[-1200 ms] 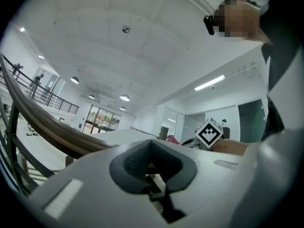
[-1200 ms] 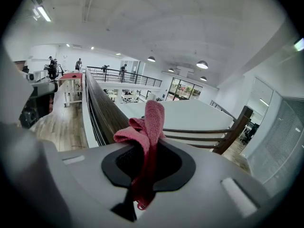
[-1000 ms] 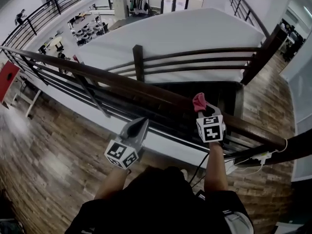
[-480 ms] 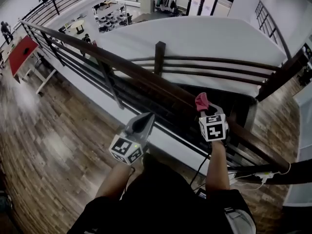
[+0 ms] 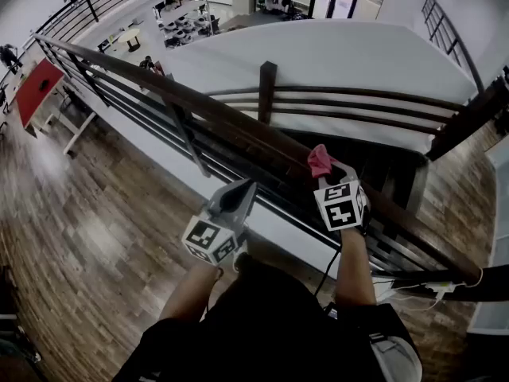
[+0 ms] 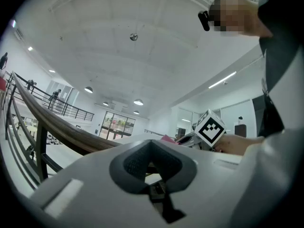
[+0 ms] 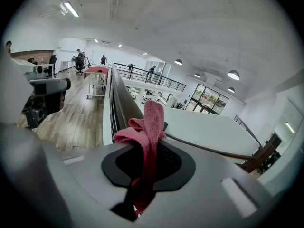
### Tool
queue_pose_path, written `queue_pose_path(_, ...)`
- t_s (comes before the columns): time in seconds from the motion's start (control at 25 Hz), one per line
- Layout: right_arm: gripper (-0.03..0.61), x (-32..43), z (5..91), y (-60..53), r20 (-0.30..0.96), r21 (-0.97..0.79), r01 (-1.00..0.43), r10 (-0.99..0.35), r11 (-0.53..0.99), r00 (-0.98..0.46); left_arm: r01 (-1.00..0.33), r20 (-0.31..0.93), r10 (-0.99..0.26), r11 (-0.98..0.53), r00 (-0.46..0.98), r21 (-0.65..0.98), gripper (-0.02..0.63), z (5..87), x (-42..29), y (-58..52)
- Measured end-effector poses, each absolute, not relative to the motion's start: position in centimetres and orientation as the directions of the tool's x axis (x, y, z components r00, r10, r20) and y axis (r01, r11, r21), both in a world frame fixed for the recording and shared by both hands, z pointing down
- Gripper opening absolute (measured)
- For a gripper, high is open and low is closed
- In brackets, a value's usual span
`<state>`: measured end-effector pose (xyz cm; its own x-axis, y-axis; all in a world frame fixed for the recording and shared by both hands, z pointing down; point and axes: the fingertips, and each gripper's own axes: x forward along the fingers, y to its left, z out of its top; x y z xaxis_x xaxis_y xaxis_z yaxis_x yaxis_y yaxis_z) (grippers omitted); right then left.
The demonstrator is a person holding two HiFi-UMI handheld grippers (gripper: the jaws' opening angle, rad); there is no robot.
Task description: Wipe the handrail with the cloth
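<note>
My right jaws are clamped on a crumpled pink woven cloth (image 7: 147, 123), whose bunched end sticks out past the tips of the right gripper (image 5: 332, 173). In the head view the cloth sits over the long dark-brown wooden handrail (image 5: 231, 126); I cannot tell whether they touch. The left gripper (image 5: 241, 191) hangs on the near side of the handrail, jaws together with nothing between them.

The head view looks steeply down from above onto the handrail (image 5: 238, 130). The left gripper (image 5: 242, 188) view tilts up toward the ceiling (image 6: 118, 42). The right gripper (image 5: 334, 169) view runs close along the handrail. All three share handrail and cloth (image 5: 320, 161).
</note>
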<state>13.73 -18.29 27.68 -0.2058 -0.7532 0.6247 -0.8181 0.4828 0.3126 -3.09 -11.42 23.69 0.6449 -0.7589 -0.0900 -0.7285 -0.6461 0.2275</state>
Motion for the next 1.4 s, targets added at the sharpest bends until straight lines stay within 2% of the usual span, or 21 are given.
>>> queue_pose_path(0.28,0.051,9.8,27.6,-19.9,0.653,0.25,-0.798,-0.704,0.548,-0.279,-0.742,-0.084,-0.775,-0.626,0.626,0.241,0.0,23.8,-5.6,-12.9)
queue_pose_path(1.4,0.051,-3.9,27.8,-25.9,0.699,0.2,-0.685,-0.592,0.701,-0.401,-0.774,-0.048,-0.801,-0.59,0.597,0.231,0.0,24.3,-16.0,-23.4)
